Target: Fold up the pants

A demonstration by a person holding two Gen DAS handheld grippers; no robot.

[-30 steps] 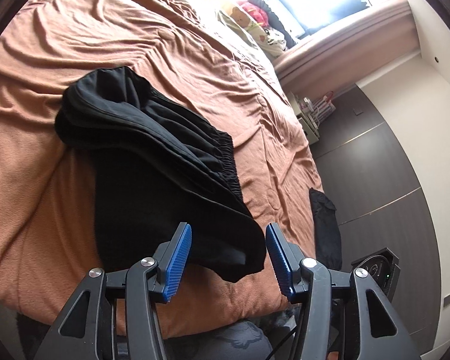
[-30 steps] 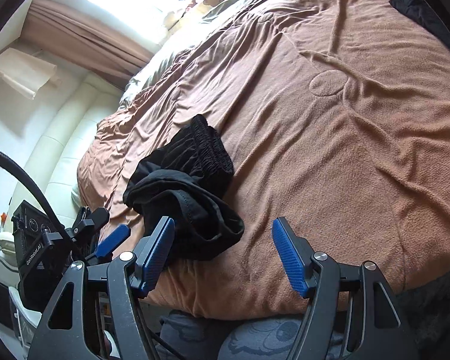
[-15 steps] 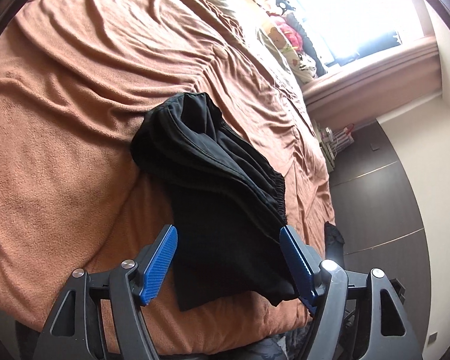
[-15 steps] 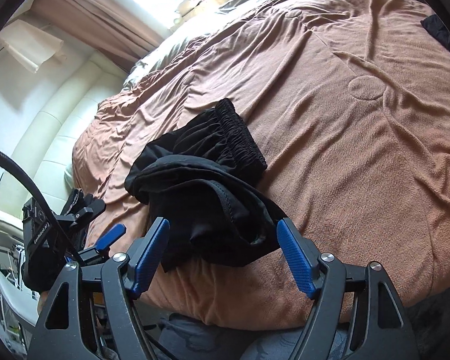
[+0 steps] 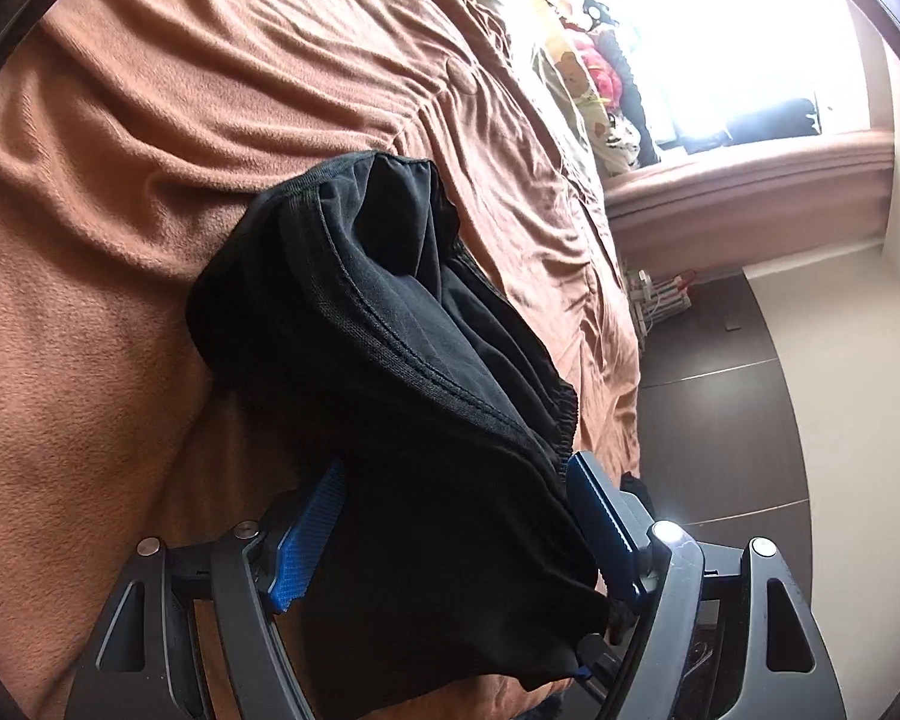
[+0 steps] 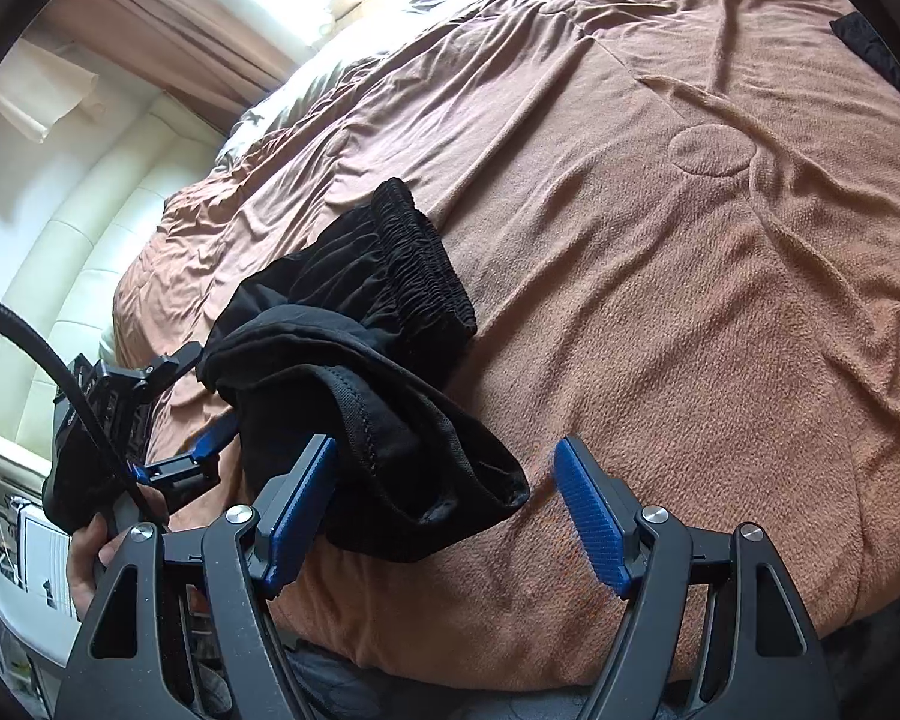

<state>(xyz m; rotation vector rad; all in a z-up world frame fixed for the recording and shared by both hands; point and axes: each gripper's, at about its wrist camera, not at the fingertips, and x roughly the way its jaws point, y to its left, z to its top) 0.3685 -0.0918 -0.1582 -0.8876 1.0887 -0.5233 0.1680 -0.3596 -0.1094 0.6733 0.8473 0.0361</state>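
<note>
Black pants (image 5: 426, 396) lie bunched on the brown blanket (image 5: 150, 120); both tools (image 5: 459, 531) (image 6: 447, 516) gape wide, gripping nothing.

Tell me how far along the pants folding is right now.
Partly done: the black pants lie in a loose, bunched fold on the brown blanket, waistband on the far side. In hand: both tongs stand open, the left tongs astride the near end after opening wider, the right tongs by the hem corner. Left: grip and fold neatly.

Black pants (image 5: 390, 396), folded into a rumpled bundle on the brown bedspread (image 5: 150, 120)
</note>
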